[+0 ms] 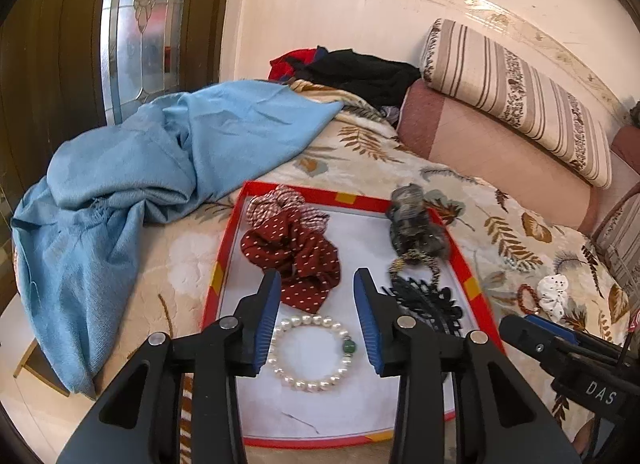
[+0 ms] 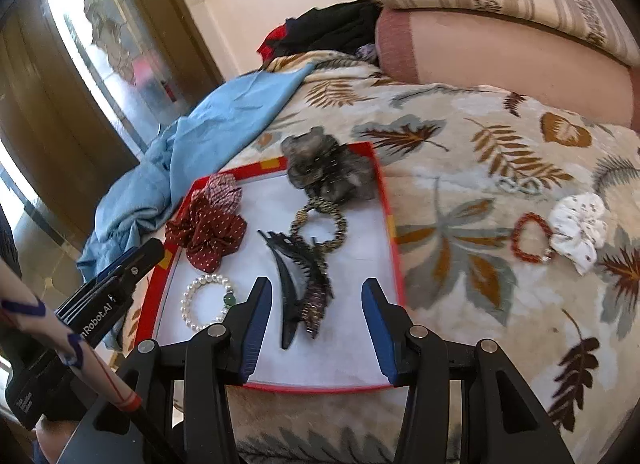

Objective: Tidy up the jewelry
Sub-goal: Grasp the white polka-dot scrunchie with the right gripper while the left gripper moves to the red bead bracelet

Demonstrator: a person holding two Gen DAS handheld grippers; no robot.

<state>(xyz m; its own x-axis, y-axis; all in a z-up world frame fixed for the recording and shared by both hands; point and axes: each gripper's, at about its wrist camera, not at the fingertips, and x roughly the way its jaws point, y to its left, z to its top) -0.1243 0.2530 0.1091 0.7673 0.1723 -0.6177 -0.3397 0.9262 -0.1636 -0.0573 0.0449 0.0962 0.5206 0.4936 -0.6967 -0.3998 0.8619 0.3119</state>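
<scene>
A red-rimmed white tray point(image 1: 224, 264) point(image 2: 394, 223) lies on the bed. In it are a pearl bracelet point(image 1: 310, 352) point(image 2: 206, 304), a dark red dotted scrunchie point(image 1: 296, 260) point(image 2: 208, 234), a checked scrunchie point(image 1: 276, 199), a grey scrunchie point(image 1: 416, 223) point(image 2: 328, 167), a gold braided hair tie point(image 2: 318, 223) and black hair clips point(image 1: 428, 304) point(image 2: 300, 284). My left gripper point(image 1: 316, 284) is open and empty above the pearl bracelet. My right gripper point(image 2: 316, 292) is open and empty above the clips. A red bead bracelet point(image 2: 530, 238) point(image 1: 528, 300) and a white scrunchie point(image 2: 580, 227) point(image 1: 554, 292) lie on the blanket right of the tray.
A blue cloth point(image 1: 140, 183) point(image 2: 192, 151) lies left of the tray. Pink and striped pillows point(image 1: 500, 135) point(image 2: 500, 43) line the wall behind. Dark clothes point(image 1: 352, 71) are heaped at the back. A small pale chain-like item point(image 2: 520, 183) lies on the leaf-print blanket point(image 2: 460, 151).
</scene>
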